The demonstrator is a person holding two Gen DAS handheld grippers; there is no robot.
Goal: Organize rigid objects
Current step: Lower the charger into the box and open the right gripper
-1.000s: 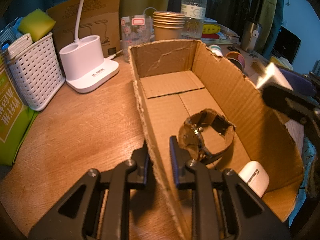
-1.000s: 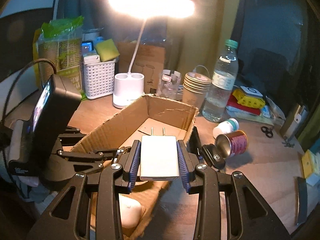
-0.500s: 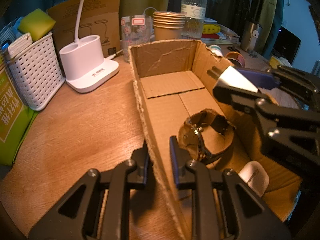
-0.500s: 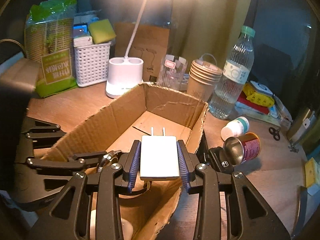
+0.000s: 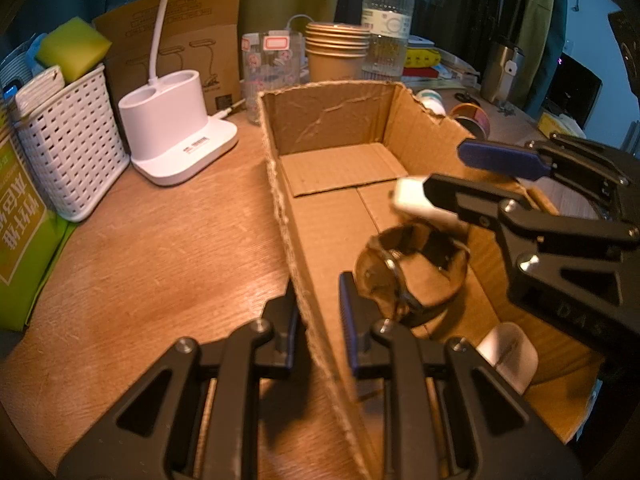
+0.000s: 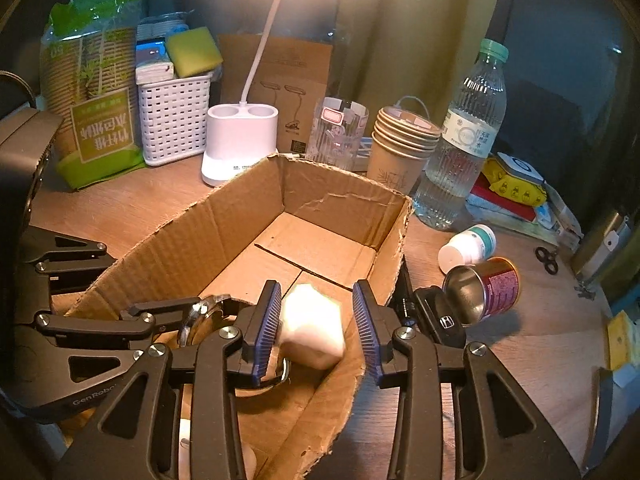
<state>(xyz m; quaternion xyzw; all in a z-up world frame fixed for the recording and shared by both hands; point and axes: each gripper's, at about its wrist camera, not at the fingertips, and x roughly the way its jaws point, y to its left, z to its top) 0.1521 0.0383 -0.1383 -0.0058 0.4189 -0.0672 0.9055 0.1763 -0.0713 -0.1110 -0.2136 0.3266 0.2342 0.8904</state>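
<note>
My left gripper (image 5: 316,296) is shut on the left wall of the cardboard box (image 5: 332,120), one finger on each side of it. Inside the box lie a brown-strapped watch (image 5: 408,276) and a white earbud case (image 5: 508,354). My right gripper (image 6: 316,286) hangs over the box's near end (image 6: 340,208), above the watch (image 6: 208,312). Its jaws are opening. The white charger (image 6: 312,324) sits tilted and blurred between the blue pads, free of them. The left wrist view shows the same charger (image 5: 412,198) at the right gripper's (image 5: 448,168) tips.
On the wooden desk to the right of the box lie a car key (image 6: 436,316), a tipped tin can (image 6: 484,288) and a pill bottle (image 6: 468,244). Behind the box stand a water bottle (image 6: 460,152), paper cups (image 6: 400,148), a glass (image 6: 340,132), a lamp base (image 6: 240,140) and a white basket (image 6: 174,116).
The right gripper came down into the box over the watch and its jaws spread. The charger, gripped flat before, now sits loose and tilted. The left gripper has not moved.
</note>
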